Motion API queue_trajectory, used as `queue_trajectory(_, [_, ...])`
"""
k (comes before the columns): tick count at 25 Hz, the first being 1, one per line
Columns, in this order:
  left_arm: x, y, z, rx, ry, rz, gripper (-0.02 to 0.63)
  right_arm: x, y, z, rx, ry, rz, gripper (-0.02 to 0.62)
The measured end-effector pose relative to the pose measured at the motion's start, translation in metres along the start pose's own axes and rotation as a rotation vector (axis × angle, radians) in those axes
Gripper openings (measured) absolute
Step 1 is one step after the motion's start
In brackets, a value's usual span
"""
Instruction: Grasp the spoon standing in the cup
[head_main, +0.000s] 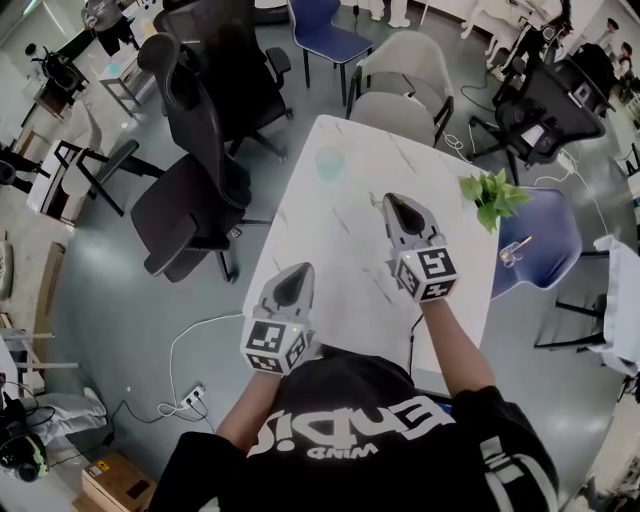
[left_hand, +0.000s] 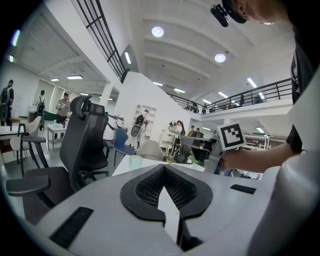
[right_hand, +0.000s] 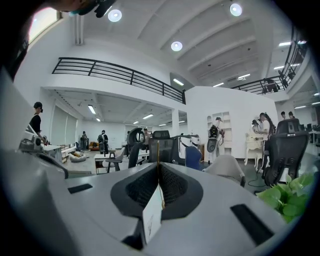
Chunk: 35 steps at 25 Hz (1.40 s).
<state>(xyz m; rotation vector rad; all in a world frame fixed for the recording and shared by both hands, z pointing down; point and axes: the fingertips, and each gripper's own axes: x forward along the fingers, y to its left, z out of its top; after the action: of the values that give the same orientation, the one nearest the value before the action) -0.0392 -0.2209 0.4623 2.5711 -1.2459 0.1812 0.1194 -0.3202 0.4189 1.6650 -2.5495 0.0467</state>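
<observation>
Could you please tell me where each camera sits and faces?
Head view: on the person's head, facing steeply down at the white table; left tongs, right tongs, forearms show.
Left gripper view: on left tongs, facing level across the table; right hand shows.
Right gripper view: on right tongs, facing level into the office; own tongs show.
Shared: the plant, in head and right gripper views.

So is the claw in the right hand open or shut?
Shut: in its own view the right gripper has both jaws meeting at the tips.
</observation>
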Motion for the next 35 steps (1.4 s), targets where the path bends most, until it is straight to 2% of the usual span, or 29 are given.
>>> queue_trajectory(6, [-0.014, -0.01, -0.005, -0.007, -0.006, -0.011, 0.014, -0.052, 0.019, -0.01, 0.023, -0.004, -0.008, 0.014])
queue_trajectory(18, [-0.04, -0.027, -0.007, 0.015, -0.024, -0.038, 0.014, -0.139, 0.052, -0.04, 0.139, 0.013, -0.074, 0.015])
queue_trajectory(26, [-0.047, -0.03, -0.005, 0.03, -0.033, -0.044, 0.014, -0.152, 0.084, -0.052, 0.167, 0.029, -0.038, 0.014])
queue_trajectory(35, [-0.048, -0.031, -0.005, 0.037, -0.041, -0.037, 0.014, -0.153, 0.085, -0.06, 0.201, 0.031, -0.039, 0.015])
